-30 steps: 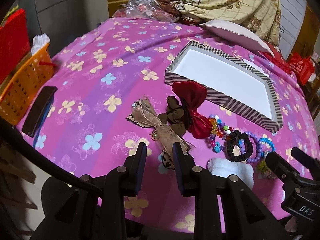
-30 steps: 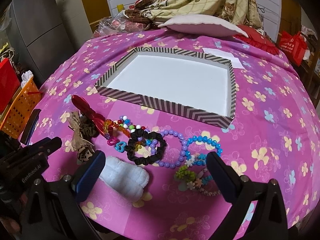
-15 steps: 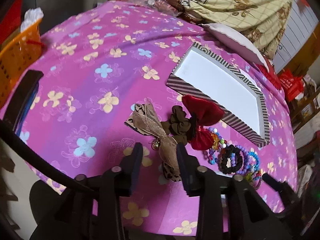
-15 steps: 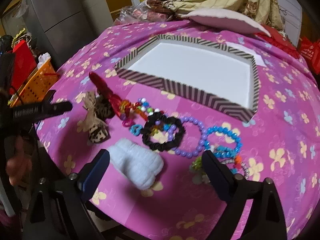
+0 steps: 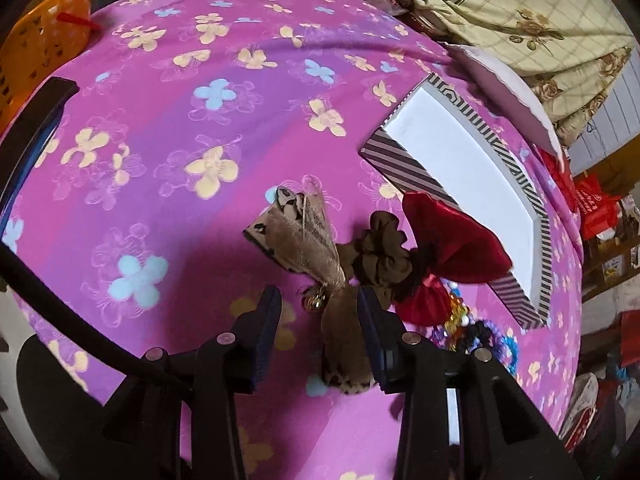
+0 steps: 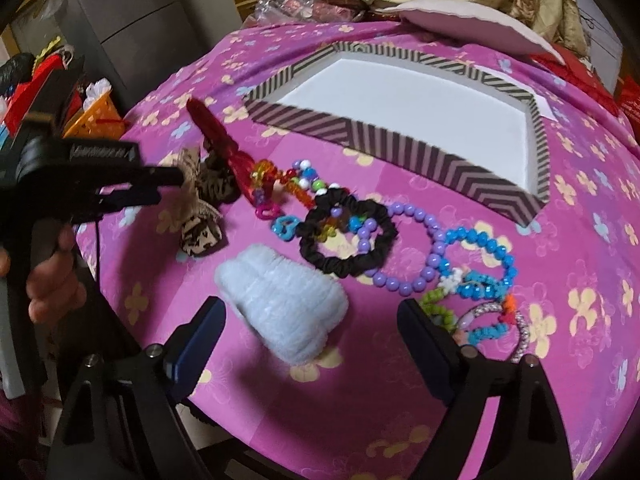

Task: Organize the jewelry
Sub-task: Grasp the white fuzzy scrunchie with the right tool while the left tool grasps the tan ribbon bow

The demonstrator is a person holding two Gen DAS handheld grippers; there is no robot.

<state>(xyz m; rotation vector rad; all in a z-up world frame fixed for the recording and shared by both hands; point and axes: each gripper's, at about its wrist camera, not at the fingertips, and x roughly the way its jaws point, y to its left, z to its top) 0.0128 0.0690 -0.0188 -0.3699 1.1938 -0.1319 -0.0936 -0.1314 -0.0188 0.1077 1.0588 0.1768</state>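
The tan bow (image 5: 304,240) lies on the pink floral cloth (image 5: 168,128), well to the left of the striped tray (image 5: 404,168), with its lower tail running down between the fingers of the left gripper (image 5: 318,320). That gripper's jaws have just been opening and stand apart on either side of the tail; the right finger looks very close to the fabric, though contact is hard to judge from this angle. A small gold bell (image 5: 314,300) hangs at the bow's knot.

Just beside the bow, toward the tray, sits a brown scrunchie (image 5: 380,256), and next a red bow (image 5: 452,248) whose upper wing overlaps the tray's near corner. Nearer than the tray, in a row along its front wall, lie coloured bead chains (image 6: 280,188), a black scrunchie (image 6: 348,236), a purple bead bracelet (image 6: 416,248) and a blue bead bracelet (image 6: 480,260).

A white fluffy piece (image 6: 284,308) lies in front of the black scrunchie, between the fingers of the right gripper (image 6: 308,328). Its jaws have just been closing a little but remain wide, pressing on nothing. The tray's white floor is bare.
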